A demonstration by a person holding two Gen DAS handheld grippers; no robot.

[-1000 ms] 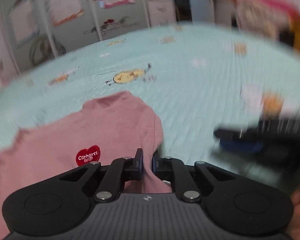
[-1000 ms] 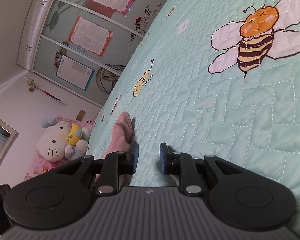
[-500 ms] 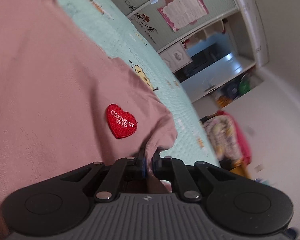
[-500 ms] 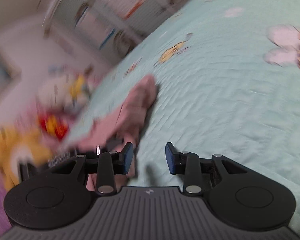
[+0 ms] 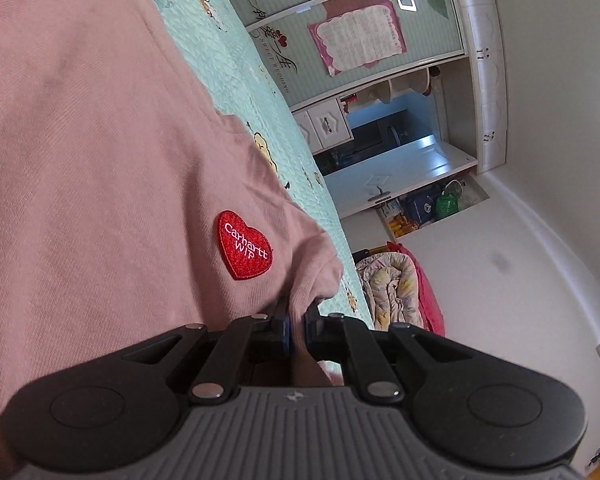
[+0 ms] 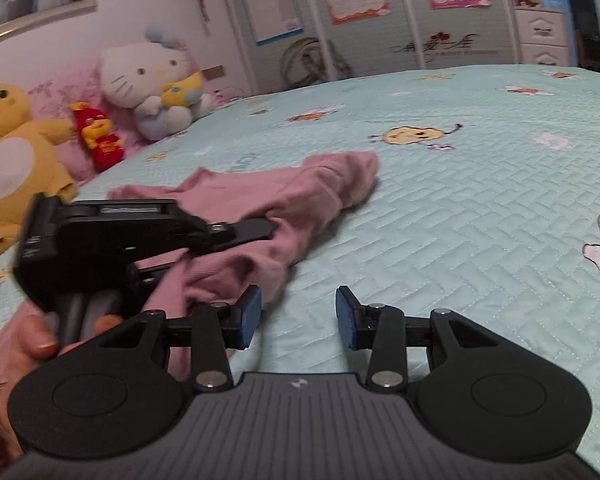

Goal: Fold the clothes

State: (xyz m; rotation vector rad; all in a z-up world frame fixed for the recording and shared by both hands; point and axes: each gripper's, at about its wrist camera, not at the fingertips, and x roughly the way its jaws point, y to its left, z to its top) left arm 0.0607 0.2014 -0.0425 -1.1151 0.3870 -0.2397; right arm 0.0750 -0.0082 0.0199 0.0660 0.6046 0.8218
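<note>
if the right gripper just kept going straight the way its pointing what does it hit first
Probably the teal quilt. The right gripper has just been opening with nothing between its fingers, and the pink shirt lies left of that line, though depth is unclear.

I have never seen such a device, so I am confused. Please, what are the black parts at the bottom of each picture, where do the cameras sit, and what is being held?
There is no robot here. A person holds a hand tool in each hand, each with two fingers and a camera looking along them. The left camera shows the left gripper shut on a fold of the pink shirt, near its red heart patch. The right camera shows the right gripper open with nothing between its fingers; they have just been opening. The shirt lies on a green quilt, with soft toys behind.
</note>
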